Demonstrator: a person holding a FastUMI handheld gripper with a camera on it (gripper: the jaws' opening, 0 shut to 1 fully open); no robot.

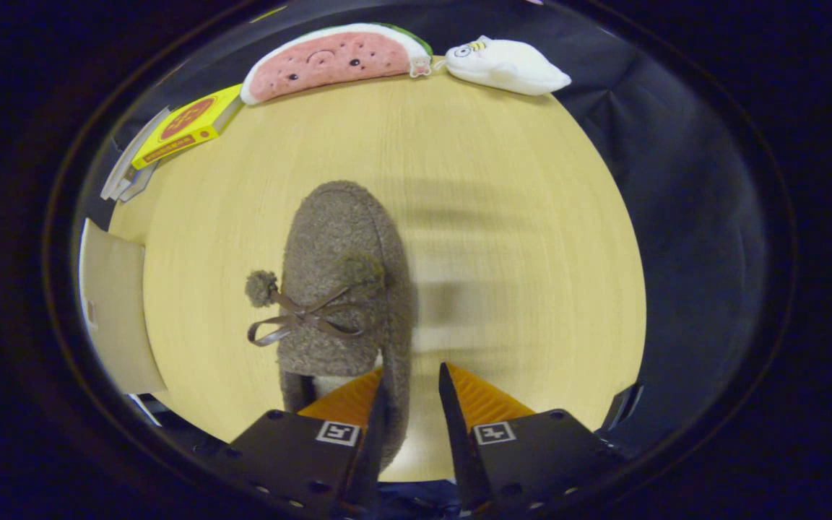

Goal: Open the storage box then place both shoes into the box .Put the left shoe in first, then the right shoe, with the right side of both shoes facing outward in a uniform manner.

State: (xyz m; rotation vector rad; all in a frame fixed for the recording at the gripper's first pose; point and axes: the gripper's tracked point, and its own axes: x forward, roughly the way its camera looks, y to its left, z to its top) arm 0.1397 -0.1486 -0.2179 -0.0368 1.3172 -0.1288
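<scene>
Slipper heel hidden behind the tongs; grip unclear.

Camera rides hand-held gripper, looks steeply down, close over table.

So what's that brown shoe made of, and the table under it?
The shoe looks like fuzzy, curly fleece or faux shearling, going by its nubby matte surface, with a smooth ribbon bow and pompoms. The table looks like pale wood or laminate, with fine straight grain. The fingers straddle the shoe's side wall.

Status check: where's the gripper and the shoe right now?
Gripper open, fingers straddling the side wall at the heel of the brown fuzzy shoe. Shoe flat on the table, toe pointing away. Nothing blocking.
</scene>
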